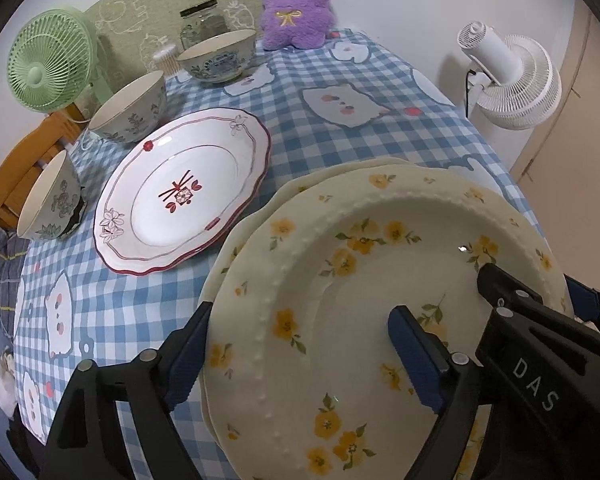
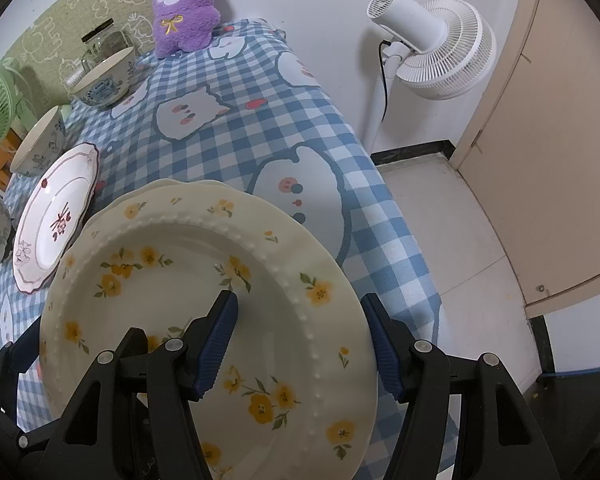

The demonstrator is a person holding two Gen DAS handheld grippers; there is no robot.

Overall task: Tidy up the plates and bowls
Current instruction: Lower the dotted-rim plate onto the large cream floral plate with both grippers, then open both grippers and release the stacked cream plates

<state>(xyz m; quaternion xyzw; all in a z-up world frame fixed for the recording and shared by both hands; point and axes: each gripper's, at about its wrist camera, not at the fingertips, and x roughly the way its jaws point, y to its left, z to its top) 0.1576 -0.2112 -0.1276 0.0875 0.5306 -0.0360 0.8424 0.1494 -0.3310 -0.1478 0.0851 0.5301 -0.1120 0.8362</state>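
A cream plate with yellow flowers (image 1: 340, 280) (image 2: 188, 280) lies on top of a second cream plate (image 1: 332, 170) at the near edge of the table. My left gripper (image 1: 300, 356) straddles its left rim with the jaws open: one finger stands outside the rim and the other over the well. My right gripper (image 2: 300, 344) is shut across the right rim, one pad inside the well and one against the outer edge. A white plate with red trim (image 1: 184, 196) lies to the left. Three patterned bowls (image 1: 130, 114) (image 1: 220, 58) (image 1: 52, 200) stand behind it.
A blue checked cloth (image 1: 300, 120) covers the table. At the back stand a green fan (image 1: 50, 66), a glass jar (image 1: 202, 24) and a purple plush toy (image 1: 296, 4). A white floor fan (image 2: 432, 48) stands off the right edge, beside a beige door (image 2: 540, 160).
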